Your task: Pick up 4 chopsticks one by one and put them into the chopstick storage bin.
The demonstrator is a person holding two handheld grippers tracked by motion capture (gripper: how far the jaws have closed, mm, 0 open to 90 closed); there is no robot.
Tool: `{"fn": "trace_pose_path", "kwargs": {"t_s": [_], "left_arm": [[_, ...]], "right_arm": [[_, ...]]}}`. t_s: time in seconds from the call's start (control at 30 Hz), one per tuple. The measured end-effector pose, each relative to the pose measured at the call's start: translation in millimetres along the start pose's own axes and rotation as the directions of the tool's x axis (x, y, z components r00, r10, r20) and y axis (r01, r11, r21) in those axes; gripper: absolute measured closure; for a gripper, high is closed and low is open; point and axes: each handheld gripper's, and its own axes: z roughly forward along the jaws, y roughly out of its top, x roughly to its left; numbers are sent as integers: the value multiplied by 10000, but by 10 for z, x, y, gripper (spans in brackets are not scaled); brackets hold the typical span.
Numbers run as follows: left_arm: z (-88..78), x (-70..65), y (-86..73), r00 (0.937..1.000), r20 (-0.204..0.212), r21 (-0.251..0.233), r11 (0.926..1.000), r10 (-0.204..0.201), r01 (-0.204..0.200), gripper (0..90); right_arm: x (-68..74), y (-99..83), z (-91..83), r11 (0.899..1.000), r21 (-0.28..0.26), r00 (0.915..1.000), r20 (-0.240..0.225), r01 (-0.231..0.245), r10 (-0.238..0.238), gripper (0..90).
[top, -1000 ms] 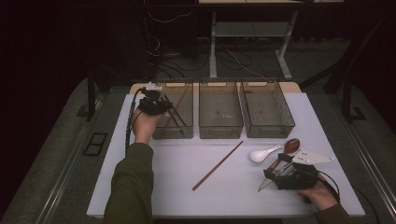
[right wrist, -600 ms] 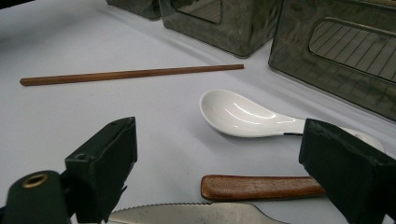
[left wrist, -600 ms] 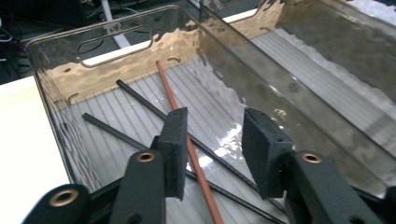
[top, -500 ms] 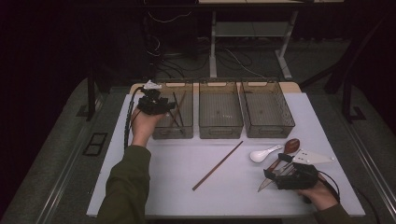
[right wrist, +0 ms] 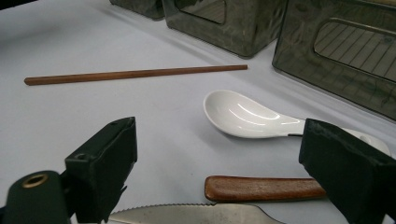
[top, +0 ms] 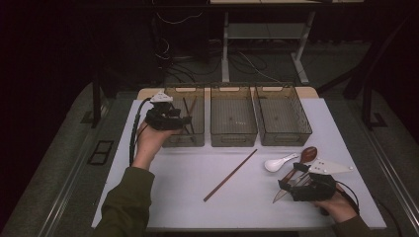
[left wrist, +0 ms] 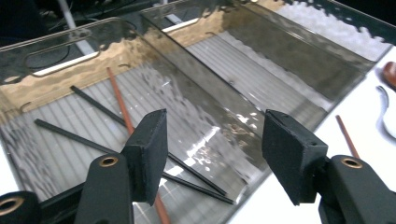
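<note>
**Chopstick Lay in Left Bin as Tongs Parted Above It**

The left tongs (top: pixel 184 120) hung over the left bin (top: pixel 195 139) of three smoky clear bins lined along the far side of the white bench (top: pixel 178 173). Their jaws had just been opening and stood apart with nothing between the pads. Under them, in the left gripper view, a brown chopstick (left wrist: pixel 122 106) lay on the ribbed floor of the bin across two black chopsticks (left wrist: pixel 98 106). The middle bin (top: pixel 233 139) and right bin (top: pixel 290 138) stood just beside it. A second brown chopstick (top: pixel 230 175) lay slantwise on the open bench, well apart from the bins. Near the right edge, the right tongs (top: pixel 285 190) rested low with jaws wide and holding nothing, a white spoon (right wrist: pixel 243 116), a wooden-handled utensil (right wrist: pixel 261 187) and a serrated knife blade (right wrist: pixel 187 214) lying just ahead of them. No brand, label or writing could be read anywhere.
</note>
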Motion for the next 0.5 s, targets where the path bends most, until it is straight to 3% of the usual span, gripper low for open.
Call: {"fn": "trace_pose_path", "kwargs": {"t_s": [0.17,0.5], "left_arm": [[-63,-180,-54,9993,292,-63,9997,231,-229,368],[-81,-554,-200,9933,1011,-144,9984,566,-555,305]], "right_arm": [[20,20,-3,9999,-56,9998,-170,-92,91,110],[27,39,-6,9995,79,9995,-58,-312,312,110]]}}
